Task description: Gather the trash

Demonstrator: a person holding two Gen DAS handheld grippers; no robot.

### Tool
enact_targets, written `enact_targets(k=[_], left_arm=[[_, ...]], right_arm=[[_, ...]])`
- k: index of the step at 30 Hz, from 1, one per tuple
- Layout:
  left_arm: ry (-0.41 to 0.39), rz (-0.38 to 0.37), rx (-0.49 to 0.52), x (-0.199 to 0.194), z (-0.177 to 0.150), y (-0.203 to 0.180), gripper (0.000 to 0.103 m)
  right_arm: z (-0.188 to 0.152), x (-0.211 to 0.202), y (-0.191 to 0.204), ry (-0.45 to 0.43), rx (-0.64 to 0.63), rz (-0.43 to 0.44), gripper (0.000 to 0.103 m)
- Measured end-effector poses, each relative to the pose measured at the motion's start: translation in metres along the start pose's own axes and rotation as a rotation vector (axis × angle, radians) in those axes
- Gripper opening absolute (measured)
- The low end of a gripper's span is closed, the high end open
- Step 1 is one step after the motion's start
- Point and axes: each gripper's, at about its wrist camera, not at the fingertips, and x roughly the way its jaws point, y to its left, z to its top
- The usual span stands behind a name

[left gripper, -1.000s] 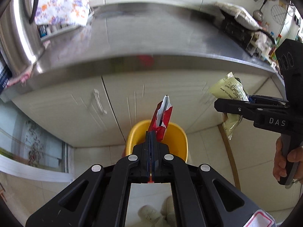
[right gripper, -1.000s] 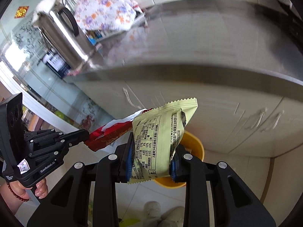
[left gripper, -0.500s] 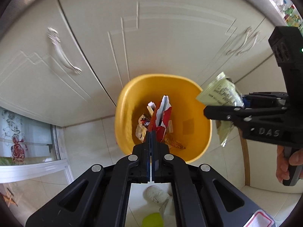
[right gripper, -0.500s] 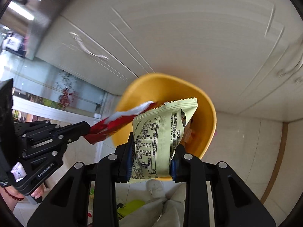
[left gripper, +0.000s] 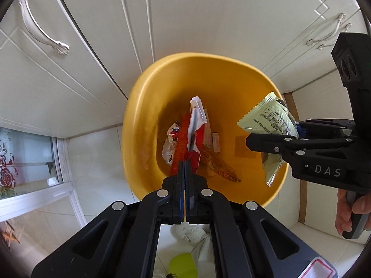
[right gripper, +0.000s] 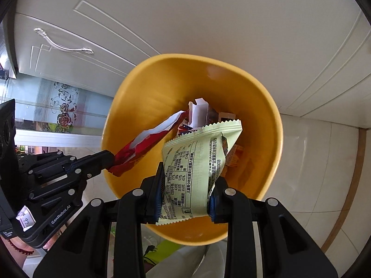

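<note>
A yellow trash bin [left gripper: 143,125] stands on the floor against white cabinet doors; it also shows in the right wrist view [right gripper: 266,125]. Several wrappers lie at its bottom [left gripper: 215,164]. My left gripper [left gripper: 185,169] is shut on a red and white wrapper [left gripper: 190,134], held over the bin's mouth; that wrapper shows in the right wrist view [right gripper: 143,146] too. My right gripper [right gripper: 186,185] is shut on a pale green snack bag [right gripper: 197,164], held over the bin's right side; the bag shows in the left wrist view [left gripper: 269,118].
White cabinet doors with silver handles [left gripper: 39,30] rise just behind the bin. A glass sliding door [right gripper: 58,106] is to the left. Tiled floor [right gripper: 313,162] lies to the right. My shoe and a lime green object [left gripper: 183,264] are below the grippers.
Both grippers have tilted down from the steel countertop and come closer over the bin, which now fills the views. Both wrappers are still held.
</note>
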Motion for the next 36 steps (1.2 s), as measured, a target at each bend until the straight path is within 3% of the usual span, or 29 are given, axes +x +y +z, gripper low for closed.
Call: enact_targets(k=[7,12,14,16,31,32,34,36], left_arm=[[0.009,-0.011,-0.021,0.011,0.001,0.003,0.002],[0.012,-0.024,-0.042,0.013,0.001,0.003,0.012],[0.010,-0.032,-0.043,0.013,0.001,0.003,0.013],[0.006,-0.026,-0.042,0.007,0.003,-0.004,0.024],[-0.022,-0.009,-0.072,-0.015,0.009,-0.005,0.025],[-0.026,0.003,-0.074,-0.018,0.008,-0.004,0.028],[-0.045,0.053,-0.085,-0.025,0.007,-0.005,0.050],[-0.080,0.098,-0.111,-0.037,0.005,-0.007,0.061]], right_arm=[[0.004,0.007,-0.010,0.002,0.015,0.030,0.036],[0.007,0.005,-0.011,-0.016,0.028,0.043,0.051],[0.007,0.000,-0.013,-0.024,0.027,0.042,0.052],[0.008,-0.002,-0.014,-0.030,0.033,0.044,0.052],[0.003,-0.020,-0.011,-0.058,0.052,0.038,0.052],[0.001,-0.025,-0.009,-0.069,0.052,0.023,0.052],[-0.003,-0.034,-0.005,-0.090,0.049,-0.004,0.053],[-0.009,-0.045,0.004,-0.124,0.047,-0.065,0.061]])
